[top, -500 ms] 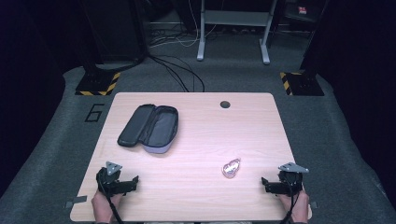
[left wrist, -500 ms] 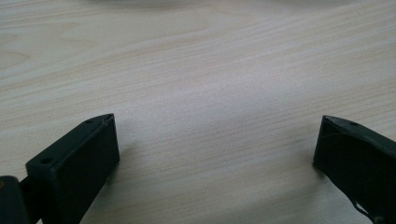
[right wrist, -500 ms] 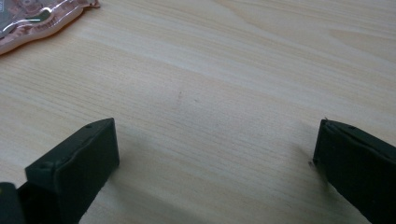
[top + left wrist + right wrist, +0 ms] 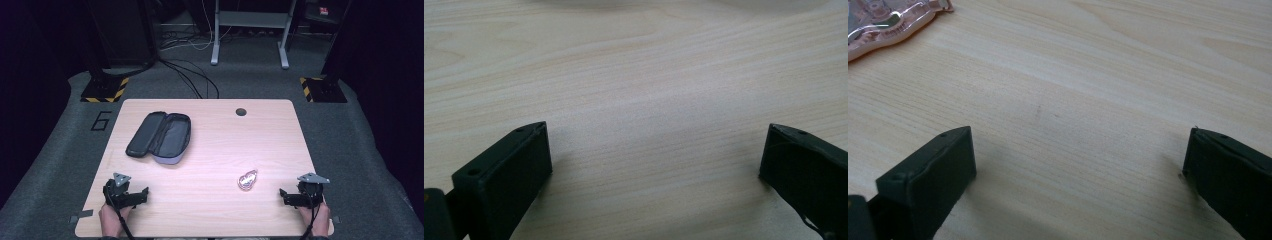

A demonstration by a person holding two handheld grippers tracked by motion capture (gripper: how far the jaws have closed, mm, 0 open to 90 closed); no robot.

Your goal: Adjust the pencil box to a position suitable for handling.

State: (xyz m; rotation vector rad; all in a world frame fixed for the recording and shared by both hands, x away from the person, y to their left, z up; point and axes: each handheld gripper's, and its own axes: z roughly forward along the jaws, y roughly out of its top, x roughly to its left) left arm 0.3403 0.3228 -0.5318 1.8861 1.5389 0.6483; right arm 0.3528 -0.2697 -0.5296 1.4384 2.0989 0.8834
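Grey carpet point(image 4: 60, 165) and dark room surround a pale wooden table point(image 4: 220, 145). An open black pouch point(image 4: 160, 136) lies far left. The left gripper point(image 4: 140, 195) and right gripper point(image 4: 285, 196) rest at the near edge, jaws apart and empty. The small shiny pink packet point(image 4: 247, 180) lies between them, nearer the right.

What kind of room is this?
Probably a lab or recording studio: a lone wooden table on grey carpet, black stands with yellow-striped bases, loose cables on the floor, dark curtains around.
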